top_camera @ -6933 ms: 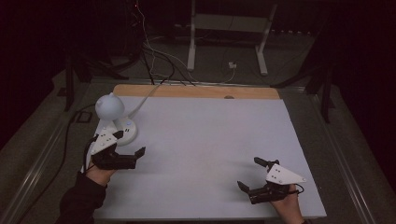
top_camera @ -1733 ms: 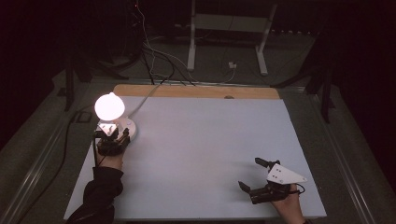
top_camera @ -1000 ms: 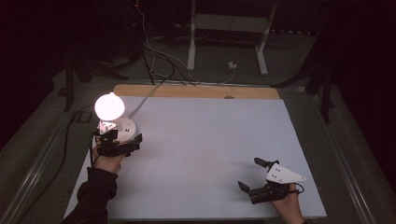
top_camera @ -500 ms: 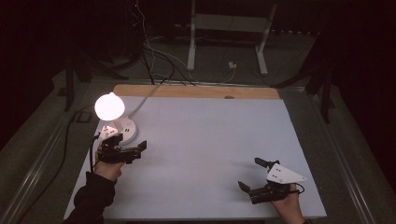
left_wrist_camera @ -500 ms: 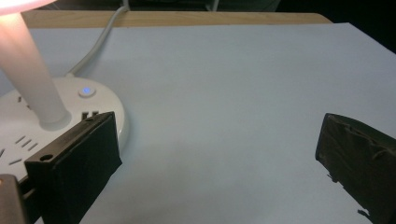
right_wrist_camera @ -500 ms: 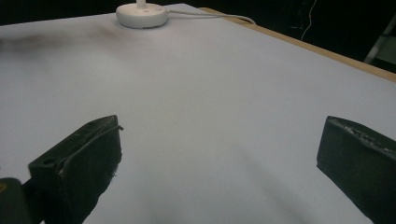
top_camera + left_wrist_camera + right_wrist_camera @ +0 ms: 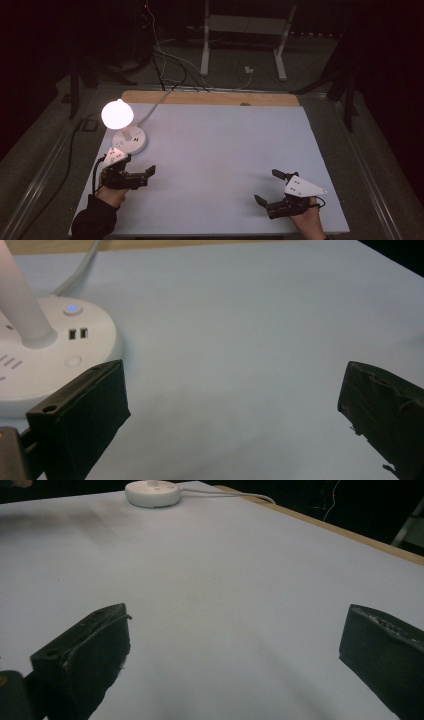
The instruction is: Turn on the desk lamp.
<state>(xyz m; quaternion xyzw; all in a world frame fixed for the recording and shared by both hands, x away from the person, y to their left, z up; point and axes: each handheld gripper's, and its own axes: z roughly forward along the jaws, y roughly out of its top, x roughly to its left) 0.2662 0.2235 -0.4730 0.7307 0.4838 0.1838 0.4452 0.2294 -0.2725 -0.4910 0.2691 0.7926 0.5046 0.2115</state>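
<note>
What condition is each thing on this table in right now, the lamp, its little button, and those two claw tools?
lamp: lit, globe glowing, upright on its round base.
button light: glowing blue on the base.
lamp cord: attached, trailing off the far edge of the table.
left gripper: open, holding nothing, just beside the lamp base.
right gripper: open, holding nothing, over bare table.
</note>
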